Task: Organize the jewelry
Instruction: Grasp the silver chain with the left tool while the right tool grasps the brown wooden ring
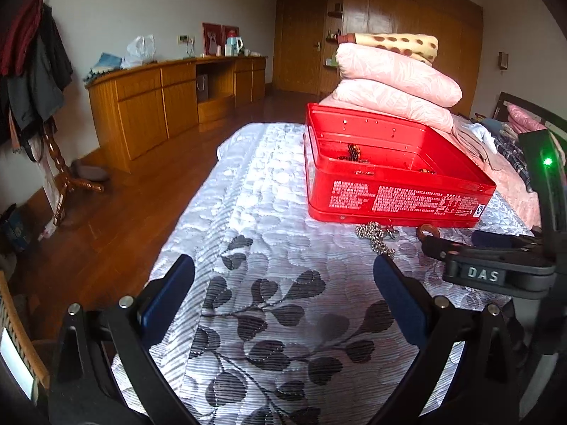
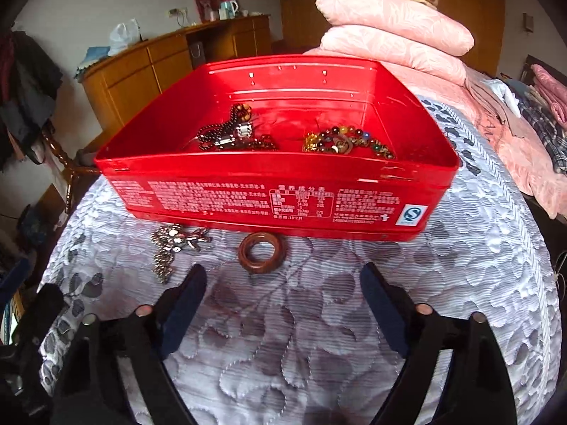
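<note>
A red open box (image 2: 276, 191) stands on the bed and holds dark bead strings (image 2: 230, 131) on the left and coloured bead bracelets (image 2: 347, 141) on the right. In front of it lie a brown wooden ring (image 2: 261, 252) and a silver ball chain (image 2: 173, 244). My right gripper (image 2: 283, 283) is open and empty, just short of the ring. My left gripper (image 1: 283, 272) is open and empty, lower left of the box (image 1: 389, 184); the chain (image 1: 375, 235) lies near its right finger. The right gripper's body (image 1: 496, 265) shows at the right.
The grey-white leaf-patterned bedspread (image 1: 269, 318) covers the bed. Stacked pink pillows (image 1: 393, 85) and folded clothes (image 1: 510, 148) lie behind the box. A wooden sideboard (image 1: 170, 92) stands along the far wall, a coat rack (image 1: 39, 81) at the left, wooden floor between.
</note>
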The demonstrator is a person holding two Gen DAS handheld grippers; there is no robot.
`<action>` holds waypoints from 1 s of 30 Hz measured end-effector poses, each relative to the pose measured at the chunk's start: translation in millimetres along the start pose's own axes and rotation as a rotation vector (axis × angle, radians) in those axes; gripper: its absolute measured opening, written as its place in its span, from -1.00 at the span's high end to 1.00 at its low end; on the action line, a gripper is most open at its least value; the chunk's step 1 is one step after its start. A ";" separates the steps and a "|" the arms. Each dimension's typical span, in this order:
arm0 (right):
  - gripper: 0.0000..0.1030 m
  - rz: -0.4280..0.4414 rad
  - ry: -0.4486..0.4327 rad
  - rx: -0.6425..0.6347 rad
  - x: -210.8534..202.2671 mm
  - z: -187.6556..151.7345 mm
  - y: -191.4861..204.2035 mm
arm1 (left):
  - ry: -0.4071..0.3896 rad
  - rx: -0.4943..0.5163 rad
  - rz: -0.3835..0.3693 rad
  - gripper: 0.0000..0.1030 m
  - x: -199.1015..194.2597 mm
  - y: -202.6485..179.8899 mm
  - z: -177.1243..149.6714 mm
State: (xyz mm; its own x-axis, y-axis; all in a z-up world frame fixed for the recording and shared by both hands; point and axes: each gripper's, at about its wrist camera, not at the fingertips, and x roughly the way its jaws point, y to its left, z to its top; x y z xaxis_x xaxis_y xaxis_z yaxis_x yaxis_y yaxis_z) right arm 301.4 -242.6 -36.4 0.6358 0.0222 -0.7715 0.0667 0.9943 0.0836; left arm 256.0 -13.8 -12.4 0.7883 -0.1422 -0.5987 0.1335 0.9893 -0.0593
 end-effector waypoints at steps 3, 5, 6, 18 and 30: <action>-0.41 -0.002 0.022 0.015 6.4 1.9 -2.4 | 0.025 -0.028 -0.018 -0.90 5.6 6.1 0.3; -0.37 -0.004 0.019 0.015 6.8 3.4 -2.0 | 0.038 -0.040 -0.020 -0.90 8.4 7.7 -0.3; -0.36 -0.005 0.018 0.013 7.3 3.8 -2.9 | 0.044 -0.042 -0.017 -0.90 9.5 7.6 -0.7; 0.24 -0.016 0.011 -0.002 10.4 6.8 1.1 | 0.076 -0.022 -0.005 -0.90 15.7 3.2 -1.8; 0.43 0.020 -0.012 0.035 -10.2 -4.0 -28.8 | 0.075 -0.001 -0.023 -0.89 18.6 -16.5 8.5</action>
State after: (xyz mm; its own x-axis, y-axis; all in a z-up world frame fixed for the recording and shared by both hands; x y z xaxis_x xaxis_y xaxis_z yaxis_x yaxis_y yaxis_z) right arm 290.0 -271.0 -33.4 0.6462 0.0408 -0.7621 0.0802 0.9894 0.1210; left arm 273.6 -33.0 -15.8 0.7376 -0.1616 -0.6556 0.1502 0.9859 -0.0739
